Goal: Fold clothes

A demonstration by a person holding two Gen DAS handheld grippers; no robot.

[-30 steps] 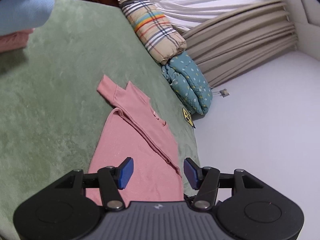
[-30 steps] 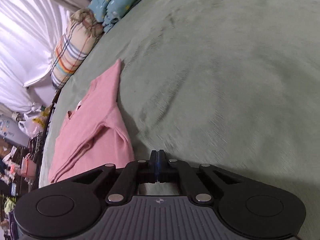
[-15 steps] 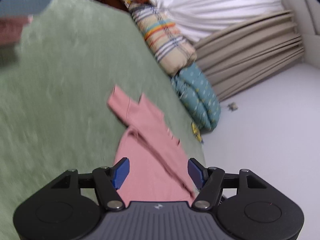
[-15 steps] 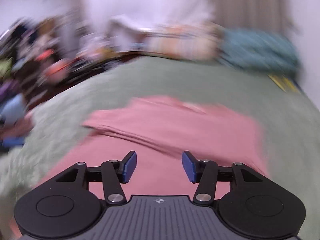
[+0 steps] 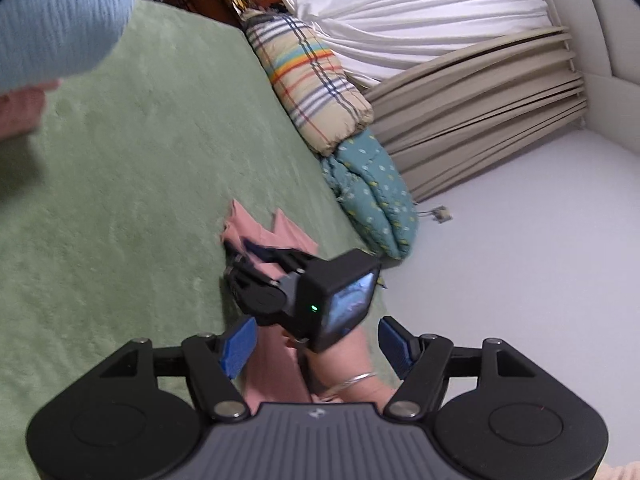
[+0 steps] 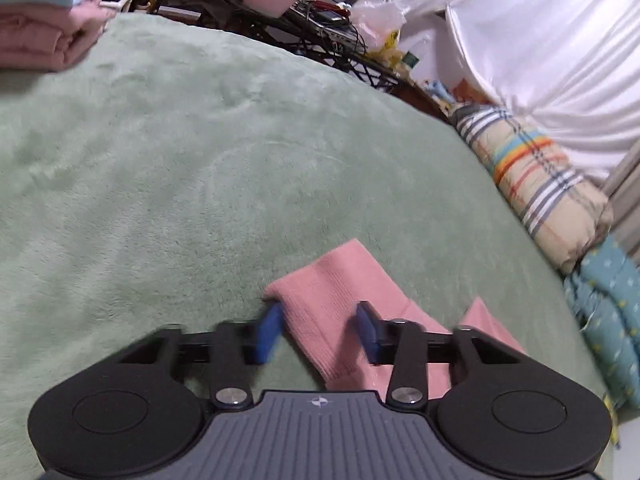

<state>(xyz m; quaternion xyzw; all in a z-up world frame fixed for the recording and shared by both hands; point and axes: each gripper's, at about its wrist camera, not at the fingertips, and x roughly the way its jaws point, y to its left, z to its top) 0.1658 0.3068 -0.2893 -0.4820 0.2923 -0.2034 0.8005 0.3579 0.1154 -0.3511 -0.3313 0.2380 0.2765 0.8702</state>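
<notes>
You're in a home bedroom: a green blanket point(image 6: 200, 168) covers the bed, rolled quilts point(image 5: 316, 88) lie along its edge, curtains point(image 5: 480, 92) hang by the wall, and a cluttered rack point(image 6: 304, 12) stands beyond, with folded clothes point(image 6: 44, 36) stacked nearby.

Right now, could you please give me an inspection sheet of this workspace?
Surface: green blanket, wrinkled.
Job's things: pink top lying on it; folded clothes stacked at the far corner.
Clutter: striped quilt and teal quilt along the edge.
Grippers: left gripper open, empty; right gripper open, fingers just closing around the top's sleeve.
Cables: tangled wires beyond the blanket's far edge.
Surroundings: white curtain, beige curtain.
</notes>
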